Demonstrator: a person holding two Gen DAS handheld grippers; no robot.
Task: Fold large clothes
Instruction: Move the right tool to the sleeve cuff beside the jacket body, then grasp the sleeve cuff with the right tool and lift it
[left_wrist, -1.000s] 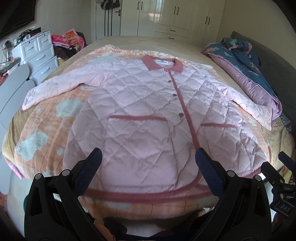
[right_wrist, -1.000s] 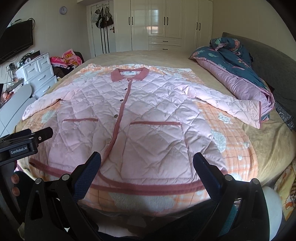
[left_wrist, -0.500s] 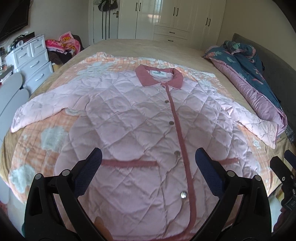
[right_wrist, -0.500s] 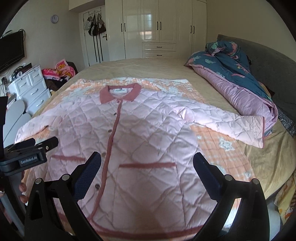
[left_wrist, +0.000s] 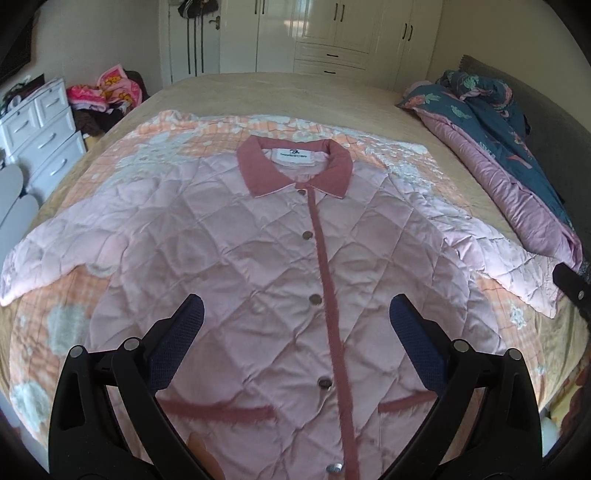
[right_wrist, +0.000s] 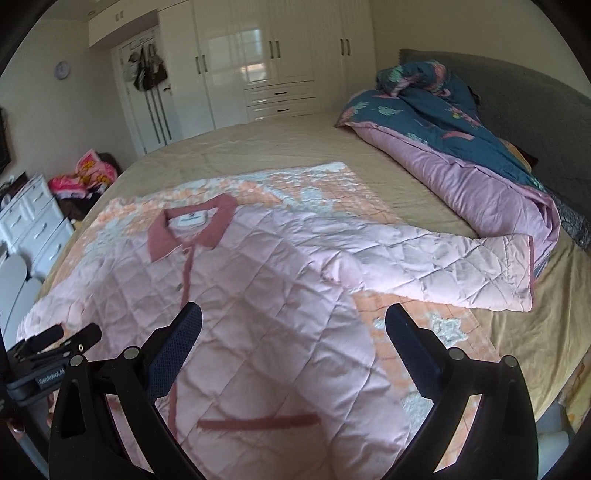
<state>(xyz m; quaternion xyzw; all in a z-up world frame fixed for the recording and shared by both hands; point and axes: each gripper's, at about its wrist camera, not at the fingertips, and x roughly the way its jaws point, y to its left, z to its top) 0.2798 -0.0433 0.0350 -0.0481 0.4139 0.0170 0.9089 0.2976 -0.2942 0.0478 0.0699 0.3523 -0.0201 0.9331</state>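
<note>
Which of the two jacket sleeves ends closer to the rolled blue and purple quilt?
The jacket's sleeve on the right of the right wrist view: its cuff reaches the quilt. The other sleeve stretches toward the white drawers.

pink quilted jacket (right_wrist: 258, 295) flat on the bed (right_wrist: 424, 192), right tool (right_wrist: 293, 325) wide apart above it

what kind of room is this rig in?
A home bedroom, almost certainly: a large bed with the pink quilted jacket spread on it, white built-in wardrobes, and a white chest of drawers.
</note>
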